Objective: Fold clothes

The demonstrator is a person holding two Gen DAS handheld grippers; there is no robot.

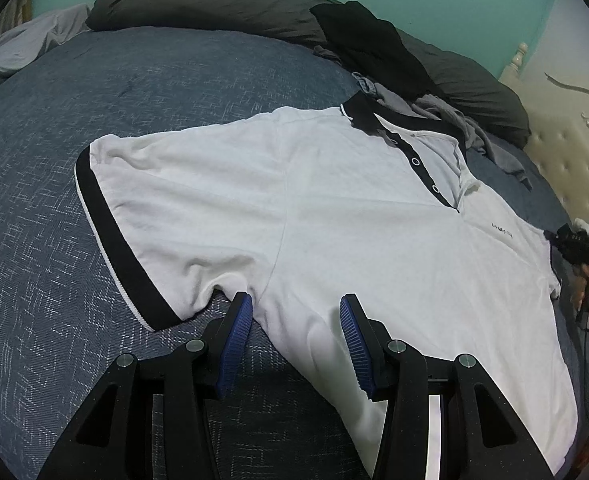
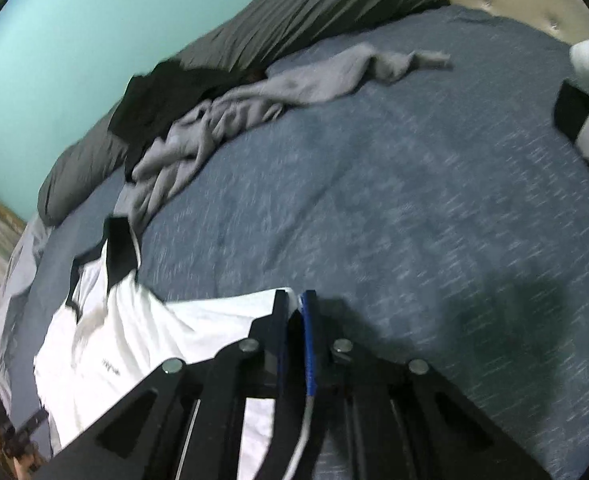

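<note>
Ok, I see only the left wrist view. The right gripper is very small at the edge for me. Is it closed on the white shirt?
Observer: Yes. In the right wrist view the right gripper is shut on the edge of the white shirt.
Operator: Is something lying in front of it on the bed?
Observer: Directly ahead only the blue bed cover shows. Far to its right lies a white garment with a black band.
</note>
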